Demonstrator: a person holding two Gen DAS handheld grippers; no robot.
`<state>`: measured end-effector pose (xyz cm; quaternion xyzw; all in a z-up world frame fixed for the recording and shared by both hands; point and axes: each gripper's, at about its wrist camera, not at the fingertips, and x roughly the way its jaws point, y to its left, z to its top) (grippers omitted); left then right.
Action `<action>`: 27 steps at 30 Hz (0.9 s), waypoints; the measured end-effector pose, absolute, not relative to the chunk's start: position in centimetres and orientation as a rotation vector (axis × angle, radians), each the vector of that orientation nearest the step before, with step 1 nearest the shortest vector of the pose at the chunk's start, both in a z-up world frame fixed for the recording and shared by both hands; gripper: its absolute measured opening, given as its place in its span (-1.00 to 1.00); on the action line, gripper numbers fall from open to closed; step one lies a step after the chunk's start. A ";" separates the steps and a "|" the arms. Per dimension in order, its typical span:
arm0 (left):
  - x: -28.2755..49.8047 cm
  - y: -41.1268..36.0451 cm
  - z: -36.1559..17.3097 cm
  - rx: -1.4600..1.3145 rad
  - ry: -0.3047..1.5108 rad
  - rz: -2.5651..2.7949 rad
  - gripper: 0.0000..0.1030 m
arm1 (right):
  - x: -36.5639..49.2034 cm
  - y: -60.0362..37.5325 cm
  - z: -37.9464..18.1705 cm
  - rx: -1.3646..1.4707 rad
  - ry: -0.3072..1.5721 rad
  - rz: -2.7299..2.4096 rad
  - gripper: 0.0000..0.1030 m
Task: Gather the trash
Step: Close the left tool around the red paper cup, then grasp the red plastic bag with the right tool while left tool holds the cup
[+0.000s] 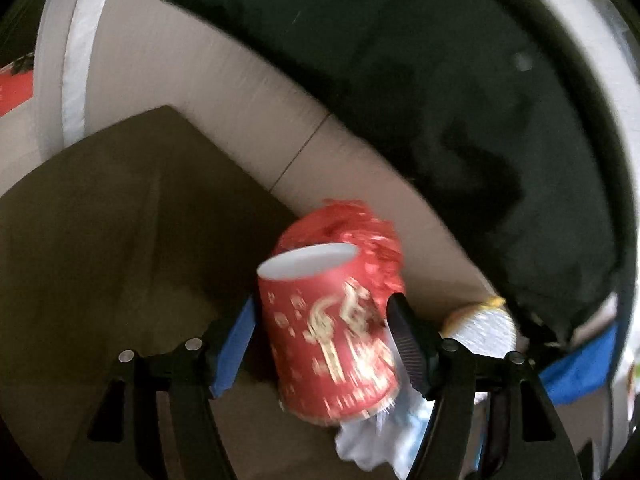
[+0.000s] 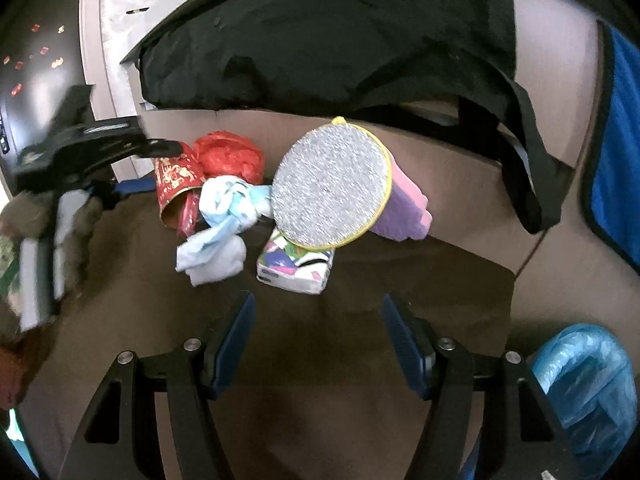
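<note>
The red paper cup [image 1: 332,328] is lying tipped on the brown seat [image 1: 100,220], between the fingers of the left gripper [image 1: 324,340], which is standing spread around it; the picture is blurred, so the pads may or may not be touching the cup wall, and it isn't reading as a firm squeeze. The cup is looking light, thin-walled and easy to crush, with glossy print that could be slippery, so taking it across the mid-body with gentle pressure is looking best, not at the rim. Just behind it a crinkly red plastic bag [image 1: 360,228] is sitting, soft and shapeless. A crumpled white and blue tissue [image 2: 224,220] is lying beside the cup, limp, weightless. Near it a small printed tissue pack [image 2: 296,266] is resting under a round glittery scrub pad [image 2: 332,184] with a yellow edge, with something pink and purple behind. The right gripper [image 2: 316,340] is hanging spread and empty over bare seat. A black cloth [image 2: 320,40] is draping the backrest.
</note>
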<state>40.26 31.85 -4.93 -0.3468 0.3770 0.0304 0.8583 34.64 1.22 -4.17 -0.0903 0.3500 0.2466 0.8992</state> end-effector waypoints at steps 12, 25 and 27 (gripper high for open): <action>29.8 32.5 -1.6 -0.660 0.639 -0.011 0.15 | 33.3 1.4 -3.7 -0.181 0.725 0.526 0.23; 23.6 34.2 -4.5 -0.487 0.515 0.234 0.16 | 32.0 11.7 -1.6 -0.332 0.692 0.683 0.22; 23.1 34.1 -4.3 -0.468 0.494 0.234 0.16 | 32.9 13.2 -1.3 -0.349 0.680 0.687 0.22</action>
